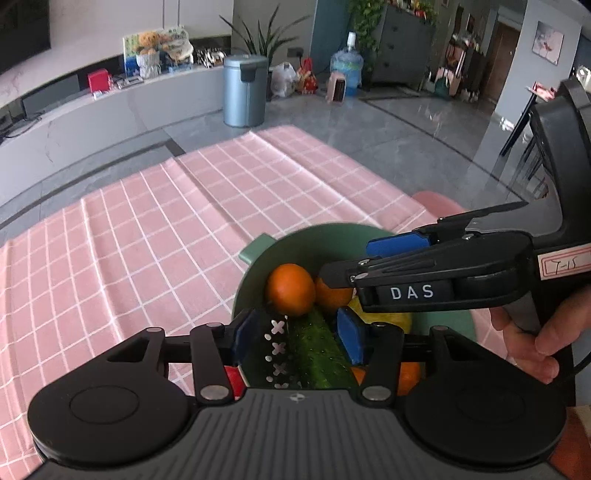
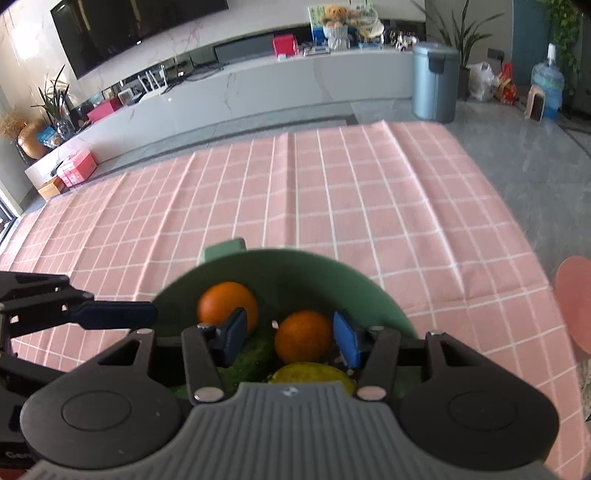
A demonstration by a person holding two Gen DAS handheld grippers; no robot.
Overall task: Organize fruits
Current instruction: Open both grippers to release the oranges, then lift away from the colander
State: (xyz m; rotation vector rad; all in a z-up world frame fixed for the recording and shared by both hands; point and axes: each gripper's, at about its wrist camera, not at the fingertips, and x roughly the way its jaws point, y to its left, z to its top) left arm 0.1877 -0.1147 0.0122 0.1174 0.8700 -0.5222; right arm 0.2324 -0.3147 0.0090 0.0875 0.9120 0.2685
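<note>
Pink checked cloth (image 2: 332, 206) covering my bench, green bowl (image 2: 295, 269) sitting near me holding cucumber (image 1: 317, 350), lemon (image 2: 310, 372), two oranges (image 2: 227, 306), my left claw (image 1: 295, 338) and right claw (image 2: 291, 336) hovering apart, gripping nothing.

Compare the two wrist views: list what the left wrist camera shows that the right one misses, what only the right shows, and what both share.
Only the left wrist view: a hand holding the right gripper, a white perforated piece beside the cucumber, and a dark cabinet.

Only the right wrist view: the wall television, a pink box on the floor, and the left gripper reaching in from the side.

Both: the green bowl, two oranges, a yellow fruit, the pink checked tablecloth and the grey bin.
</note>
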